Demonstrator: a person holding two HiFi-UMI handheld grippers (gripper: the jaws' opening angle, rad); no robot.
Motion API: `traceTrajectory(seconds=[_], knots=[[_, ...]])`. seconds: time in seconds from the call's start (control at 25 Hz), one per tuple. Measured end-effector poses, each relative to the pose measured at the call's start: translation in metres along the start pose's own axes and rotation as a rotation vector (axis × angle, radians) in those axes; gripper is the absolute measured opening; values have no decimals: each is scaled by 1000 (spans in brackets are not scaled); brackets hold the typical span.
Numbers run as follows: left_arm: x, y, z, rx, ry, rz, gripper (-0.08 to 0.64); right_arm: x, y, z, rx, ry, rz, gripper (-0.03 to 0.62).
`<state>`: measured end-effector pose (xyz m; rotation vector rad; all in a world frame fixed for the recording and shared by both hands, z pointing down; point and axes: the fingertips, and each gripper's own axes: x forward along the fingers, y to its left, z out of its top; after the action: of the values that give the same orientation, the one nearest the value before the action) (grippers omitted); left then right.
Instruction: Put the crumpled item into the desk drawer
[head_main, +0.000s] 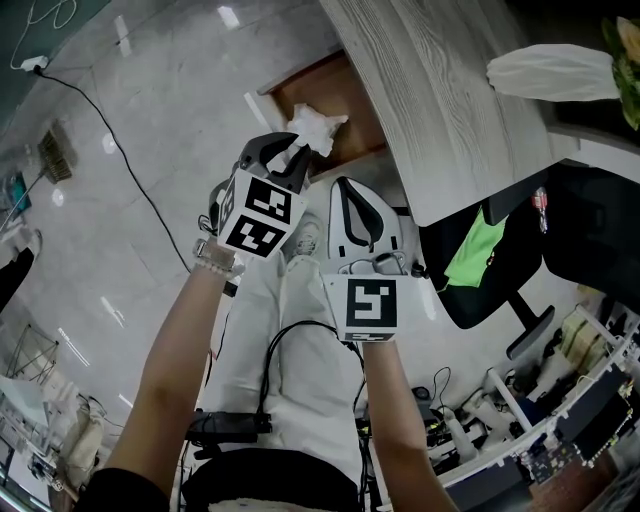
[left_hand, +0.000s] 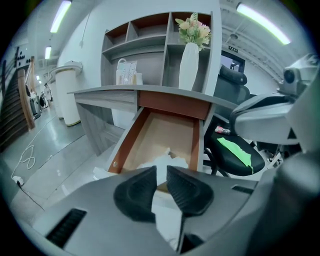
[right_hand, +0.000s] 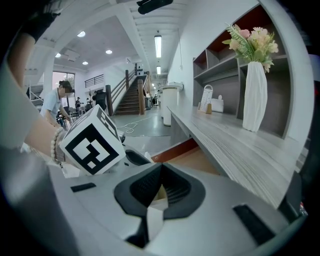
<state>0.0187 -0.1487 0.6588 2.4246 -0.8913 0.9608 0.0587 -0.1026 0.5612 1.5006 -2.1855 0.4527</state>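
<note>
A white crumpled paper (head_main: 316, 129) hangs over the front of the open desk drawer (head_main: 345, 90), whose bare brown bottom (left_hand: 167, 132) shows. My left gripper (head_main: 297, 152) is shut on the paper. In the left gripper view the dark pads stand close together, with the paper (left_hand: 163, 161) filling the narrow gap at my left gripper (left_hand: 161, 175). My right gripper (head_main: 346, 186) sits just right of it, below the drawer's front, jaws together and nothing held. In its own view my right gripper (right_hand: 160, 170) is shut at the tips.
The grey wood desk top (head_main: 440, 100) overhangs the drawer and carries a white vase (head_main: 550, 72) of flowers. A black chair with a green cloth (head_main: 478, 250) stands right of the drawer. A cable (head_main: 120, 150) runs over the floor at left. Shelves (left_hand: 150, 45) rise behind the desk.
</note>
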Motion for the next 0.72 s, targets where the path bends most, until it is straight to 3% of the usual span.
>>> traceTrajectory(seconds=[0.16, 0.52, 0.72], knots=[[-17, 1, 10, -4, -37, 21, 12, -2, -2, 12, 7, -14, -6, 3], [-75, -7, 46, -29, -127, 37, 12, -27, -8, 53, 15, -64, -19, 3], [-110, -17, 71, 6, -160, 48, 12, -47, -8, 80, -16, -89, -11, 3]])
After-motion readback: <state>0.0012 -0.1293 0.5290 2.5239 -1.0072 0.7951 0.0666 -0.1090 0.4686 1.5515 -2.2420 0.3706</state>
